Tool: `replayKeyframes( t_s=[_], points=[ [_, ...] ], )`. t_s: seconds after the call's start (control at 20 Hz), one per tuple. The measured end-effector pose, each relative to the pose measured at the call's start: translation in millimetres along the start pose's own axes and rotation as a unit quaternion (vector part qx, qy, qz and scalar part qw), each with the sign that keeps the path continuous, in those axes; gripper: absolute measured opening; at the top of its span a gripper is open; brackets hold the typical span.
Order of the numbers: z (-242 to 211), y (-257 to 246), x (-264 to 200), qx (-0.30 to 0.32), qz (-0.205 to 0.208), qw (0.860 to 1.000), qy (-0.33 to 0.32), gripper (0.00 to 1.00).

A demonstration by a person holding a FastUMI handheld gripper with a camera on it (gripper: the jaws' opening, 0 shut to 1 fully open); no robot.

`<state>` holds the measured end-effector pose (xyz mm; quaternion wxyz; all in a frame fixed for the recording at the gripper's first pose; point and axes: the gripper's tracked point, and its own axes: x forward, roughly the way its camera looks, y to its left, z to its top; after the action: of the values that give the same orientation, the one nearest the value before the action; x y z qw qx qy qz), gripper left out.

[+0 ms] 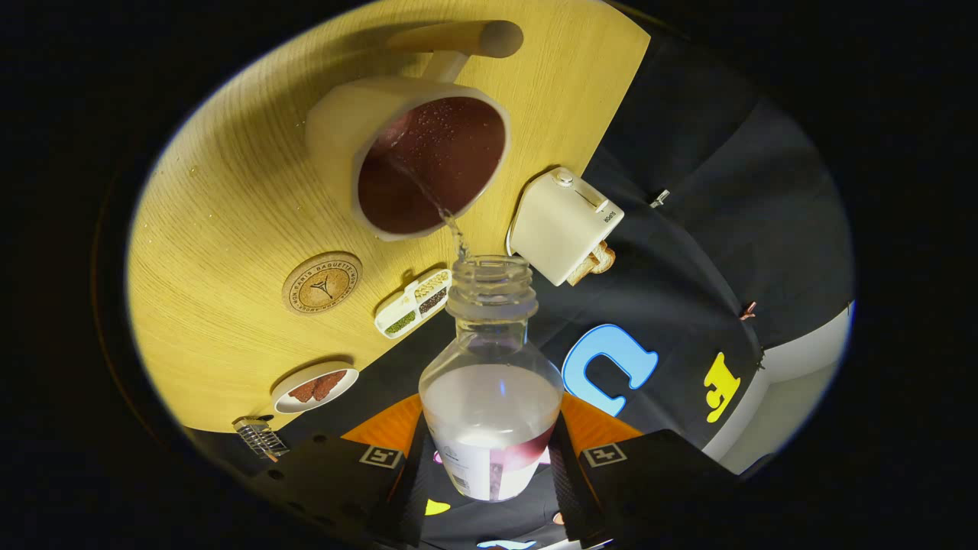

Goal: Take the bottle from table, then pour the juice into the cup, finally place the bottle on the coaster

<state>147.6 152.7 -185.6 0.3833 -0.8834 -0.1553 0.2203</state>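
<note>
Both fingers of the gripper [489, 458] pinch the bottle [490, 382], tipped toward the cup [416, 156] and seemingly trickling juice [451, 214] into it, the coaster [322, 283] lying beside the cup.

Bare table [229, 229] around the coaster [322, 283] (spice tray [413, 303] just beside it).

from my seat the claw [489, 458] shows two broad, blocky fingers [336, 477]; each carries a small square black-and-white marker tag near its inner top corner; orange wedge panels sit behind them; small round holes dot the left finger's face.
</note>
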Motion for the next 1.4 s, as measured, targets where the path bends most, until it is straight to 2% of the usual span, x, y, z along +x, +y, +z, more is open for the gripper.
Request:
replayKeyframes(
  t_s=[1.05, 1.4],
  points=[
    [11.8, -0.2, 1.8, 0.003, 0.003, 1.0, -0.005, 0.7],
    [4.5, 6.4, 1.2, 0.029, 0.0, 1.0, -0.006, 0.7]
  ],
)
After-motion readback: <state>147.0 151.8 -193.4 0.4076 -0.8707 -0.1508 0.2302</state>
